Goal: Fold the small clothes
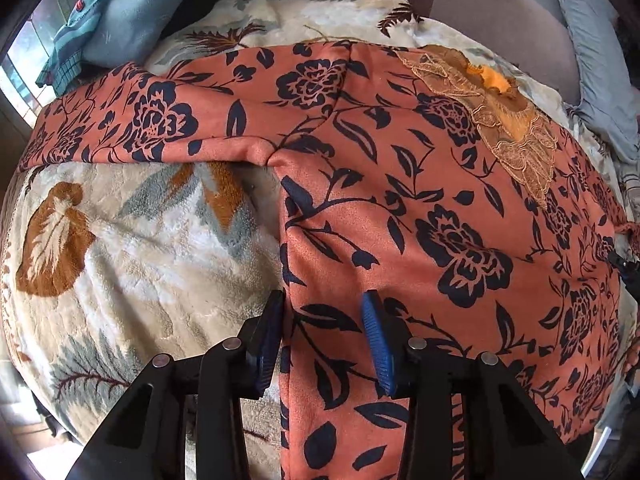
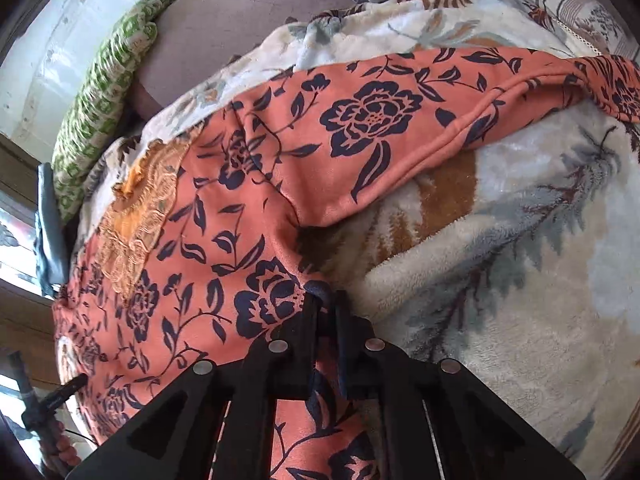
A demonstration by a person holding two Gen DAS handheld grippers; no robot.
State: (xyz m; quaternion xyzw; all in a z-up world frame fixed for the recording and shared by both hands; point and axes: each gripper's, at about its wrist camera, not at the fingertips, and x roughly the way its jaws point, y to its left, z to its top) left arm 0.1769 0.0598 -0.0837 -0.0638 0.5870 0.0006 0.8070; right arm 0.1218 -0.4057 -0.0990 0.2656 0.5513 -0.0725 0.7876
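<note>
An orange garment with a dark blue flower print lies spread on a fleece blanket, one sleeve stretched left, a lace patch at its neck. My left gripper is open, its blue-padded fingers straddling the garment's side edge below the armpit. In the right wrist view the same garment lies with its other sleeve reaching right. My right gripper is shut on the garment's side edge below that armpit.
The cream fleece blanket with leaf print covers the bed. A blue pillow and a teal cloth lie at the far left, a green patterned cloth and a mauve mattress behind.
</note>
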